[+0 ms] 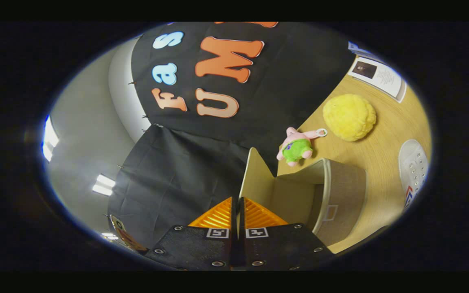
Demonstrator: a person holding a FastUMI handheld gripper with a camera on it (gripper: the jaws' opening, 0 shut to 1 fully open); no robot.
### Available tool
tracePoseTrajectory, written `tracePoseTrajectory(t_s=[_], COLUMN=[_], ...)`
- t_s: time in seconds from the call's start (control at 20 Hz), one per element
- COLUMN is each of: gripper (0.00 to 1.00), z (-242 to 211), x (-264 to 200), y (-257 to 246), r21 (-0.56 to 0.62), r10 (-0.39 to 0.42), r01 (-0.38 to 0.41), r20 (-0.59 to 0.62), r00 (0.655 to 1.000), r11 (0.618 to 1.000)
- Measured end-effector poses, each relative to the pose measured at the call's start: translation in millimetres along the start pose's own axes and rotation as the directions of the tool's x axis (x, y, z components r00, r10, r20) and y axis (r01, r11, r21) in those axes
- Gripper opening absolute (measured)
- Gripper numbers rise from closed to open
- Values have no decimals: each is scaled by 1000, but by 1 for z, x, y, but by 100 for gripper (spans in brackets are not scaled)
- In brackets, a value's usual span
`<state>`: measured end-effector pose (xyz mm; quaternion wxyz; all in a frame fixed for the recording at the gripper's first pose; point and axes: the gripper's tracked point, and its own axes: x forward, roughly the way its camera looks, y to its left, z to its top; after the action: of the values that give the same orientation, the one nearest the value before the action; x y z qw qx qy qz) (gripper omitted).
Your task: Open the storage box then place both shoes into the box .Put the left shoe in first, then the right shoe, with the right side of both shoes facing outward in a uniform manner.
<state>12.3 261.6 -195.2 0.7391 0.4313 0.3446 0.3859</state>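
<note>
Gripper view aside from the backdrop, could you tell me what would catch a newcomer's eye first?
The fluffy yellow ball on the wooden table stands out, with a pink-and-green plush toy beside it. Nearer, the gripper has its jaws pressed together on the raised lid flap of the beige storage box, and a white shoe lies beyond the box.

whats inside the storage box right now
Nothing visible: the storage box shows bare inner walls, its lid raised with the gripper shut on its edge. The box's bottom is hidden by its wall.
</note>
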Motion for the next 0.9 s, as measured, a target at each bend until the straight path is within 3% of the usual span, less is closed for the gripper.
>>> tracePoseTrajectory(t_s=[0.5,0.9], gripper=[1,3], z=[-23,-56], x=[53,93], y=[63,78], r21=[-229,-360], r10=[-41,-112], r01=[34,95], r20=[-25,-27], r00=[999,993], r11=[973,928])
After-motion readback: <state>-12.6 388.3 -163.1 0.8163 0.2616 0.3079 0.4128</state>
